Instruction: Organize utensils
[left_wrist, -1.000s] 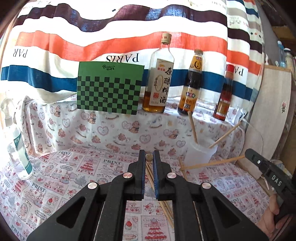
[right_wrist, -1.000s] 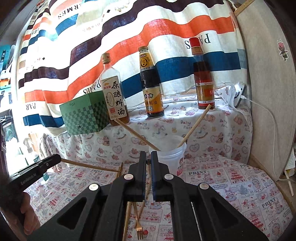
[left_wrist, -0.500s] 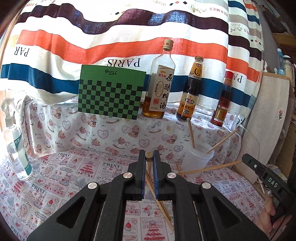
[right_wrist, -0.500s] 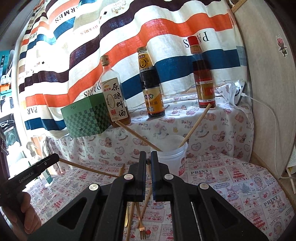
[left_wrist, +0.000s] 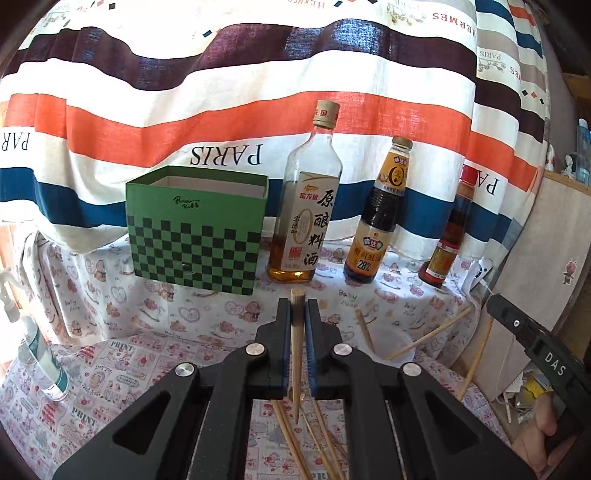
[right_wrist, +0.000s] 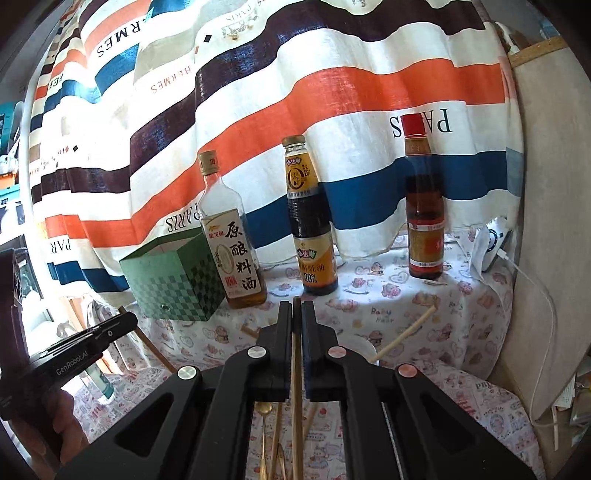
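My left gripper (left_wrist: 297, 312) is shut on a wooden chopstick (left_wrist: 296, 354) that hangs tip down, lifted off the table. Several more chopsticks (left_wrist: 295, 439) lie below it on the printed cloth. My right gripper (right_wrist: 296, 308) is shut on another chopstick (right_wrist: 295, 373), also raised. A clear plastic cup (left_wrist: 393, 345) stands behind to the right with two chopsticks (left_wrist: 428, 336) leaning in it; in the right wrist view the cup (right_wrist: 367, 349) is mostly hidden behind my fingers. A gold spoon (right_wrist: 264, 408) lies on the table below the right gripper.
On the raised shelf behind stand a green checkered box (left_wrist: 195, 229), a cooking wine bottle (left_wrist: 306, 218), a dark sauce bottle (left_wrist: 376, 221) and a red-capped bottle (right_wrist: 423, 214). A spray bottle (left_wrist: 40, 365) stands at the left. A striped curtain hangs behind; a white board (right_wrist: 546, 258) stands at the right.
Both grippers have risen, each carrying its chopstick clear of the table. The cup and the loose chopsticks now sit lower in both views.
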